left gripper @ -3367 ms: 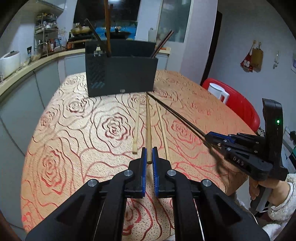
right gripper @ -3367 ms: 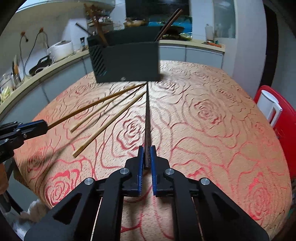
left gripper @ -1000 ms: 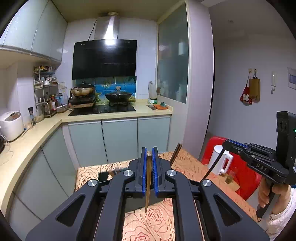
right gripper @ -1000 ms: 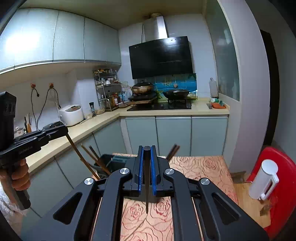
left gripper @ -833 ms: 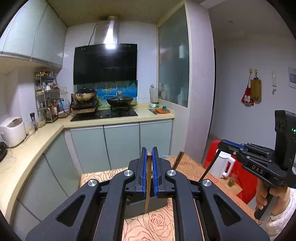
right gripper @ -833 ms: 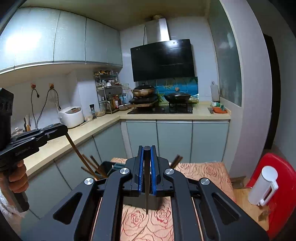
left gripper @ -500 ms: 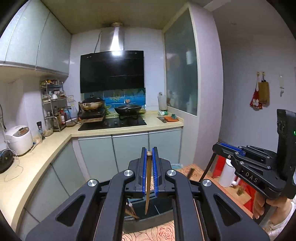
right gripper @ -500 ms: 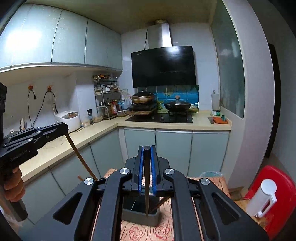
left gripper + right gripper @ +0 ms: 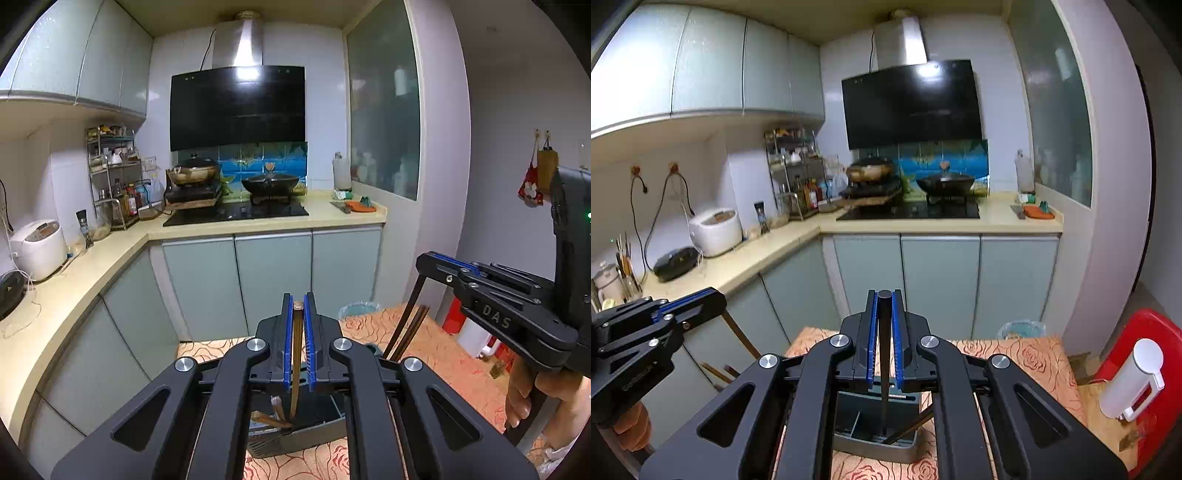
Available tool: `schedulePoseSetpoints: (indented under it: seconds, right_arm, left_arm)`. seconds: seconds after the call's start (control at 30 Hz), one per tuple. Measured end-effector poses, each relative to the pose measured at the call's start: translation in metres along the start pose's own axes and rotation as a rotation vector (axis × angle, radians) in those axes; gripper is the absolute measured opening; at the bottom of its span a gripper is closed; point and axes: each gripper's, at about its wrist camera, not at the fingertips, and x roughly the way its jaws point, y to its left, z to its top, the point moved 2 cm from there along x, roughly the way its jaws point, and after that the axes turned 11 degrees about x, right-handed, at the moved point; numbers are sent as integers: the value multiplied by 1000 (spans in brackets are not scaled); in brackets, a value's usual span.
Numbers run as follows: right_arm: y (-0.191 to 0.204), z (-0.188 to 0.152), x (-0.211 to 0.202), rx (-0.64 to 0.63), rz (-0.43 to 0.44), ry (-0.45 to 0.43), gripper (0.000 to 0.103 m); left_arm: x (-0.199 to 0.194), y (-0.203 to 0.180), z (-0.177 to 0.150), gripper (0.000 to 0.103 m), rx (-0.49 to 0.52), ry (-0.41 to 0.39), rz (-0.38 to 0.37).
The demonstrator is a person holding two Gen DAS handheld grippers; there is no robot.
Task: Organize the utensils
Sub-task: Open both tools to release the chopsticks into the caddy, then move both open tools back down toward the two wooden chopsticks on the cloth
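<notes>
My left gripper (image 9: 298, 306) is shut on a light wooden chopstick (image 9: 294, 369) held upright, its lower tip over the dark grey utensil holder (image 9: 295, 439) on the table. My right gripper (image 9: 884, 306) is shut on a dark chopstick (image 9: 884, 373) held upright, its tip reaching down into the utensil holder (image 9: 875, 443). Other chopsticks (image 9: 271, 415) lean inside the holder. The right gripper also shows in the left wrist view (image 9: 424, 260) with its dark chopstick (image 9: 404, 325). The left gripper shows in the right wrist view (image 9: 716, 299).
The table has a rose-patterned cloth (image 9: 1027, 358). A red chair (image 9: 1145, 350) with a white jug (image 9: 1134, 380) stands at the right. Kitchen cabinets (image 9: 938, 284) and a counter with a rice cooker (image 9: 714, 230) lie behind. A small bin (image 9: 1021, 330) sits past the table.
Both grippers have moved nearer over the holder, and the chopstick tips have come down to its opening. Both grips are unchanged.
</notes>
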Motion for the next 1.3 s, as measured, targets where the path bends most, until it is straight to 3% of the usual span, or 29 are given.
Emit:
schedulePoseSetpoints:
  seconds: [0.4,0.43,0.47,0.53,0.93,1.3]
  right_arm:
    - [1,-24,26,-5,-8,91,12]
    - [2,-23,25,-11,-6,86,22]
    - [3,-22,23,-12,-4,81,37]
    - [3,-21,15,-6,-6,44,45]
    - [-5,-18,-22,-18,8,-5,45]
    - [-25,-46,-62,-14,-7,-14,45]
  left_arm:
    - [9,2,-14,6,-19,33,5]
    - [9,3,-15,9,-24,35,5]
    - [8,4,-15,19,-30,34,7]
    - [4,8,-16,34,-43,23,17]
    - [-39,9,-19,68,-52,-56,35]
    - [-61,0,-74,75,-63,-26,33]
